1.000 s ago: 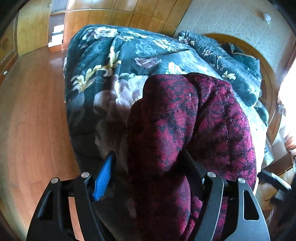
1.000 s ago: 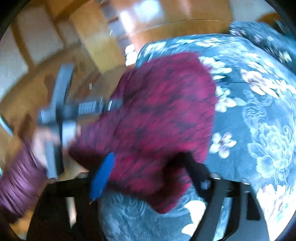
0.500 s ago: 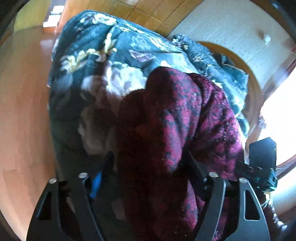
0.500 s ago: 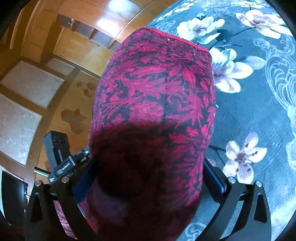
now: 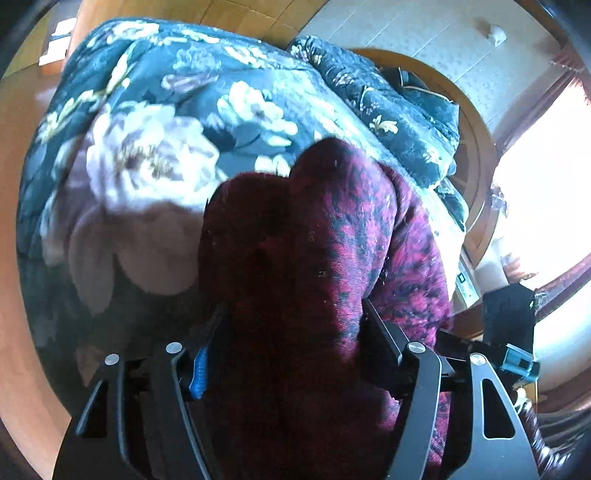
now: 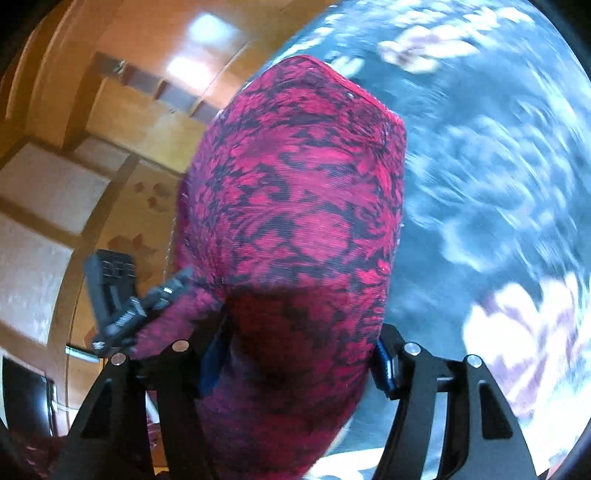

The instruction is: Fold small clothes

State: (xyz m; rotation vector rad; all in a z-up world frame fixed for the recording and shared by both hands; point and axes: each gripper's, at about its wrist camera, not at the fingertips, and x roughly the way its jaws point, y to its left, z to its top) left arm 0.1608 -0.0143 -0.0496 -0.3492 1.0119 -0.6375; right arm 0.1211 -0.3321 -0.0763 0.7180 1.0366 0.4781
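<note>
A bedroom in a home — most of both views is filled by a bed spread with a dark teal floral quilt (image 5: 159, 122), big pale blossoms printed across it. At two o'clock in the left wrist view a curved wooden headboard (image 5: 476, 147) rises against pale patterned wallpaper (image 5: 424, 33), with a bright window (image 5: 546, 177) at three o'clock. Toward ten o'clock in the right wrist view stand warm wooden cabinets (image 6: 122, 107) with inset pale panels — fitted wardrobe fronts, by the look of them.
</note>
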